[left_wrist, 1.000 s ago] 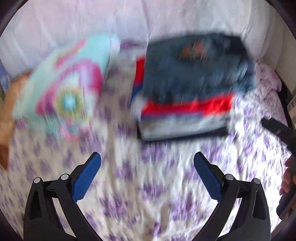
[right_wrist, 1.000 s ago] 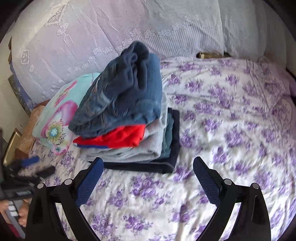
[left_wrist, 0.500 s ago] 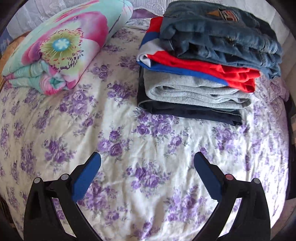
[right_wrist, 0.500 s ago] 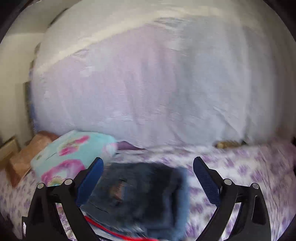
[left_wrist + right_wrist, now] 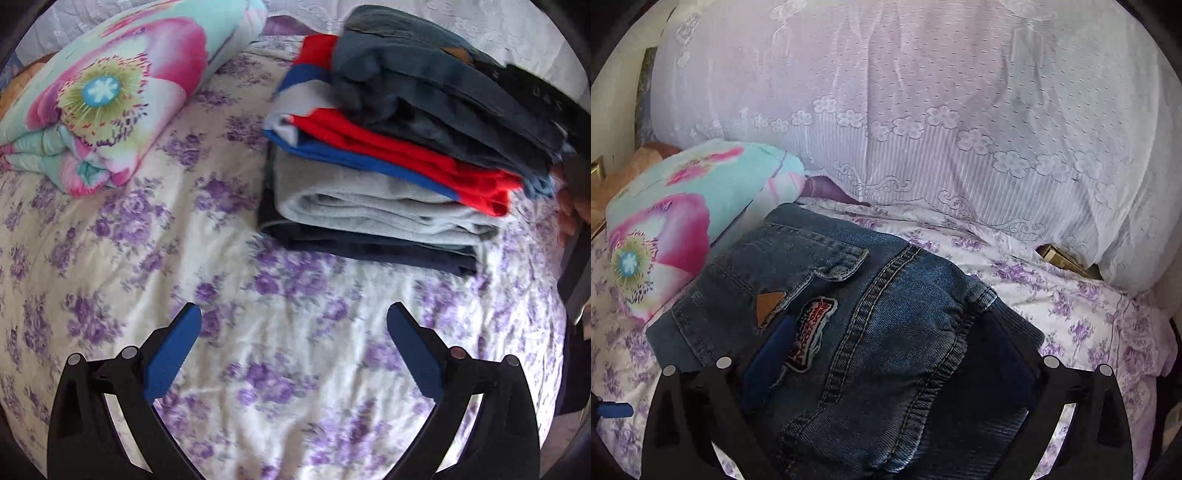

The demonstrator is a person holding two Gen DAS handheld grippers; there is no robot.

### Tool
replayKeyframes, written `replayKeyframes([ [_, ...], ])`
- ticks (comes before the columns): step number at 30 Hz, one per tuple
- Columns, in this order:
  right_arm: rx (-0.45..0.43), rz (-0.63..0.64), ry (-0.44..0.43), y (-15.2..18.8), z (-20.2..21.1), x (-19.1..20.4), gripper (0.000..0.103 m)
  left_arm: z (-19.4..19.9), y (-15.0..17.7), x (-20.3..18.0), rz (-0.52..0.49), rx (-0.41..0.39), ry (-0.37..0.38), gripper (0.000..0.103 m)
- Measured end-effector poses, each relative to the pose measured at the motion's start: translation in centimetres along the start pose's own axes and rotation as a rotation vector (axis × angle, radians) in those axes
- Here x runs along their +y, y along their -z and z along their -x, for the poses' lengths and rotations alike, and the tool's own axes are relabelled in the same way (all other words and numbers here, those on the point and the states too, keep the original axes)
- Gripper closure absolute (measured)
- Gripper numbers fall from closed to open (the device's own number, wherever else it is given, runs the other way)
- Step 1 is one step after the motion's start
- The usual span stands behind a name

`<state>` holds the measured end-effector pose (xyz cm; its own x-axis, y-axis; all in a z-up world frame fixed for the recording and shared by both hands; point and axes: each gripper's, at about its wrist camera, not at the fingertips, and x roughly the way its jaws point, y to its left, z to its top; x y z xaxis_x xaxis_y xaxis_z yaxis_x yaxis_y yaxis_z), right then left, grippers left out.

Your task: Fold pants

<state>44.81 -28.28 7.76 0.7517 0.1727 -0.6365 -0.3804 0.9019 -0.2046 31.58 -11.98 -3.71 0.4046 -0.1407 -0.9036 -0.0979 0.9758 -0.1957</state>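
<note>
A: What carries everything?
B: A bed (image 5: 122, 266) with a white sheet printed in purple flowers.
A: What lies on it?
B: Upper left, a folded floral blanket (image 5: 110, 92); upper right, a stack of folded clothes (image 5: 376, 199).

We see bright, soft daylight, fisheye bending toward dark corners, and motion blur on the folded stack (image 5: 388, 155) at left-wrist view's right.
</note>
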Motion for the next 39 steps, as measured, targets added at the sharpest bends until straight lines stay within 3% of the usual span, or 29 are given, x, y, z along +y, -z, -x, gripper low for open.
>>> replayKeyframes([
  [3,-0.111,-0.132,-0.015,0.2,4.7,-1.8,0.004,2.3,0.7,-1.1,-0.059,-0.046,-0.021,0.005],
  [6,-0.114,-0.32,-0.069,4.1,8.3,-3.3,0.004,4.3,1.4,-1.3,-0.07,-0.092,-0.047,0.005],
  [9,0.09,-0.439,-0.012,12.7,9.8,-2.2,0.004,5.8,2.9,-1.3,-0.068,-0.103,-0.058,0.005],
  [12,0.257,-0.421,0.018,21.2,11.7,1.0,0.004,6.1,6.2,-1.4,-0.113,-0.058,-0.084,0.005],
  [14,0.34,-0.341,0.014,25.8,13.8,4.0,0.004,6.0,9.2,-1.4,-0.141,-0.017,-0.082,0.005],
  [16,0.384,-0.184,-0.003,27.1,15.5,6.5,0.004,6.3,11.8,-1.4,-0.149,0.012,-0.077,0.005],
  [19,0.292,-0.062,0.16,23.7,18.6,7.2,0.004,7.8,12.9,-1.5,-0.16,0.006,-0.099,0.005],
  [21,0.2,-0.029,0.292,19.0,20.7,6.4,0.004,10.3,11.8,-2.0,-0.168,-0.064,-0.135,0.005],
  [23,0.088,-0.025,0.346,14.0,23.4,5.1,0.004,14.7,9.7,-2.5,-0.175,-0.183,-0.149,0.005],
  [27,-0.151,-0.105,0.355,5.8,30.7,2.5,0.004,24.1,5.5,-3.3,-0.159,-0.375,-0.127,0.005],
  [31,-0.32,-0.28,0.219,2.2,36.9,0.2,0.004,31.0,2.5,-4.2,-0.11,-0.446,-0.159,0.005],
  [33,-0.335,-0.369,0.174,2.6,37.7,-0.2,0.004,33.1,2.3,-4.8,-0.132,-0.452,-0.177,0.005],
  [35,-0.295,-0.423,0.159,3.7,36.9,-0.1,0.004,34.1,3.0,-5.0,-0.146,-0.485,-0.197,0.005],
  [37,-0.197,-0.443,0.15,5.8,34.4,0.7,0.004,33.6,4.7,-4.9,-0.127,-0.499,-0.212,0.005],
  [39,-0.08,-0.443,0.119,7.7,31.7,1.8,0.004,31.6,6.4,-4.5,-0.103,-0.442,-0.166,0.005],
])
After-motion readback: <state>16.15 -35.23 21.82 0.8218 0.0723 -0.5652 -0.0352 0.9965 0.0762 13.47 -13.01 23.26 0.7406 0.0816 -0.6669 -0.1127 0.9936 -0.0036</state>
